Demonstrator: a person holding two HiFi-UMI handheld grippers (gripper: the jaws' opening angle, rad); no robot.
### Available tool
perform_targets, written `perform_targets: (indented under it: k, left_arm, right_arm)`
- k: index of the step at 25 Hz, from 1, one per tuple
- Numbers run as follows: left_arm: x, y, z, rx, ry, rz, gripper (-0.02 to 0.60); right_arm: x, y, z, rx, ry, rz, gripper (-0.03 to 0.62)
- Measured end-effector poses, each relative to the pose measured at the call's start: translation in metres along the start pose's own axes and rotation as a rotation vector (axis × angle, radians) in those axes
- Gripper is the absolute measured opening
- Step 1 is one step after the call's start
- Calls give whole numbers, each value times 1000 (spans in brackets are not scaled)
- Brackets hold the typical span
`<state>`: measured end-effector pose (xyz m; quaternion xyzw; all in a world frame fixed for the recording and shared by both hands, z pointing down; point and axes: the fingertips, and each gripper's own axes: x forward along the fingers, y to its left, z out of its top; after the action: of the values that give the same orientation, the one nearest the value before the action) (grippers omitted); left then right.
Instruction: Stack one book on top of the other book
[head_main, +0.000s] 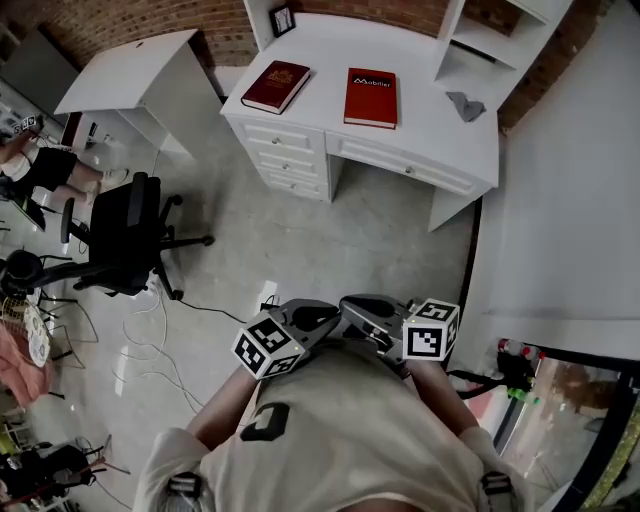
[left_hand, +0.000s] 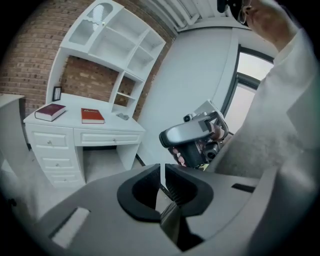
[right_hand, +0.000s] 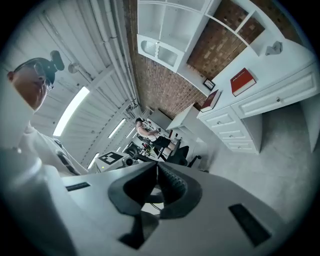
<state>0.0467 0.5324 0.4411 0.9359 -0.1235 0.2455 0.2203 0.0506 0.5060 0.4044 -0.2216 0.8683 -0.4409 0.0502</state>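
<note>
Two rigid-looking hardbacks, the dark red book (head_main: 276, 86) and bright red book (head_main: 371, 97), probably need an edge pinch; left gripper (left_hand: 162, 172) and right gripper (right_hand: 156, 174) are clenched, empty.

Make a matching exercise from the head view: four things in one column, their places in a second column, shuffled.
Things:
1 maroon book
2 bright red book
3 grey crumpled item
4 black office chair

Places:
a off the desk, at its left
b desk's left end
c desk's right end
d middle of the desk

Pairs: 1-b; 2-d; 3-c; 4-a
</note>
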Motion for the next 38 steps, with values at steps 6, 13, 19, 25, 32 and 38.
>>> perform_targets:
  k: [6,13,19,25,32,38]
  left_arm:
    - [-27,9,3,113,-22,-38,28]
    - [-50,34,2,84,-62,2,28]
    - [-77,51,-5,75,-81,29,28]
    - [-114,88,-10,90,-106,132,28]
    - [-143,122,-19,17,-149,191,28]
    - [-128,119,5,59,-206,228,6]
  right_arm:
    - [22,11,2,-57,19,-57,11]
    - [46,17,2,-102,52,-128,11]
    - [75,23,-3,-99,84,-139,11]
    - [111,29,-6,-114,141,-144,11]
    - [125,27,-12,-125,180,-138,11]
    - [129,16,2,-113,176,-104,12]
